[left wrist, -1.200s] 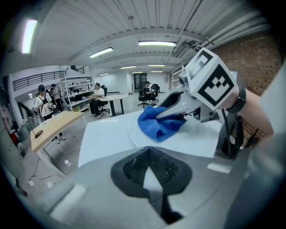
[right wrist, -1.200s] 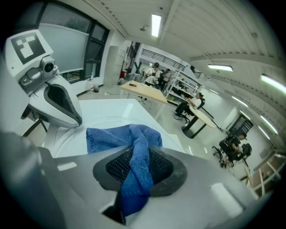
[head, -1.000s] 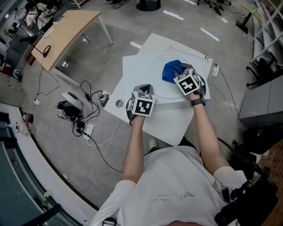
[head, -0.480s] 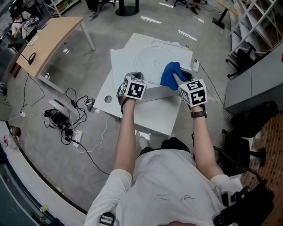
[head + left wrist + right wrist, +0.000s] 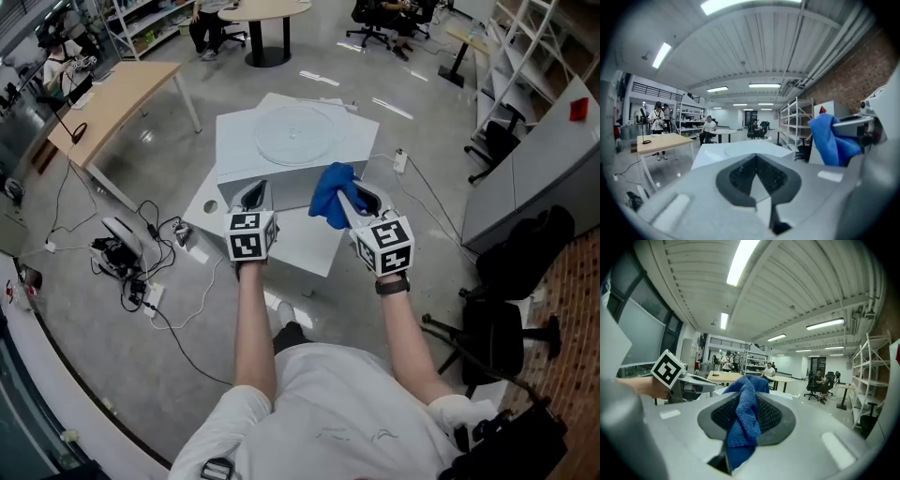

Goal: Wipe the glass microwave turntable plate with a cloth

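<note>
The glass turntable plate lies flat on the white table, nearer its far edge than its near one, with nothing on it. The right gripper hangs over the near edge, its jaws pinching a blue microfibre cloth. The bunched cloth runs lengthwise along the jaws and juts past their tips toward the plate. The left gripper is beside it, its jaws pressed together on nothing. A wooden desk and cables lie to the left.

Wooden desk, floor cables (tangled), shelving.
</note>
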The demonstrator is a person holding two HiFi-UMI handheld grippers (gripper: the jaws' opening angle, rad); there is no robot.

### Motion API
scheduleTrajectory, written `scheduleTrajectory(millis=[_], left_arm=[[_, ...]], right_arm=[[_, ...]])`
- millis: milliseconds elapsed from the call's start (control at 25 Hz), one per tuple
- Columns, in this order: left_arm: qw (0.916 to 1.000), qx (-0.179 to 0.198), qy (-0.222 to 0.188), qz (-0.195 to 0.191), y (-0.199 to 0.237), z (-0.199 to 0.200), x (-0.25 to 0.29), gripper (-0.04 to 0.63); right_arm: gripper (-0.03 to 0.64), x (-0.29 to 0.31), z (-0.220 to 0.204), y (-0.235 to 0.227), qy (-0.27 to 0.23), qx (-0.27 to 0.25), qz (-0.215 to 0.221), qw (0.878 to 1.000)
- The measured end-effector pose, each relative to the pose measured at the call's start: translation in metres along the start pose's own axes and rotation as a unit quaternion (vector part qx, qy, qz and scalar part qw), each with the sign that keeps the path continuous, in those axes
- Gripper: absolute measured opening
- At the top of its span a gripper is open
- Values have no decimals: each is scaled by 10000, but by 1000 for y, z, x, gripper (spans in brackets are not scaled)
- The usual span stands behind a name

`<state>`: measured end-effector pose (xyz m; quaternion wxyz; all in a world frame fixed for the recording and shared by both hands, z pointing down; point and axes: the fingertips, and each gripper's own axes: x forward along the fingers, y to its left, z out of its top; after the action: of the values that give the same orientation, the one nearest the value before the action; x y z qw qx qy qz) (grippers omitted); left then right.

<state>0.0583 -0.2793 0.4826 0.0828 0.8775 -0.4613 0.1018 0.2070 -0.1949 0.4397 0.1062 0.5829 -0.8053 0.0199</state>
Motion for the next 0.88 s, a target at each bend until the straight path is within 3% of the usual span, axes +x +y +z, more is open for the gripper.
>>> scheduleTrajectory(millis=[160, 280, 400, 480, 560, 760, 880], left_arm=[[9987, -95, -499, -101, -90, -11, -90, 2], [9978, -106, -591, -282, -158, -28, -149, 3], [9985, 47, -529, -119, -185, -41, -187, 3], [9977, 213, -639, 6, -190, -29, -211, 3], [9945, 300, -999, 57, -195, -2, -238, 3], [9768, 425, -2010, 610, -184, 54, -286, 3], [9812, 540, -1783, 503, -185, 57, -290, 3]], right_arm=[[94, -107, -28, 24, -149, 511, 61, 9986], [94, -168, -62, 37, 29, 859, 99, 9962], [94, -200, -81, 48, 493, 376, -24, 9981], [94, -217, -60, 61, 339, 55, -49, 9994], [94, -235, -23, 71, -86, -70, -117, 9999], [94, -261, 34, 80, -787, -162, -358, 9961], [94, -274, 59, 81, -1243, -62, -414, 9914]])
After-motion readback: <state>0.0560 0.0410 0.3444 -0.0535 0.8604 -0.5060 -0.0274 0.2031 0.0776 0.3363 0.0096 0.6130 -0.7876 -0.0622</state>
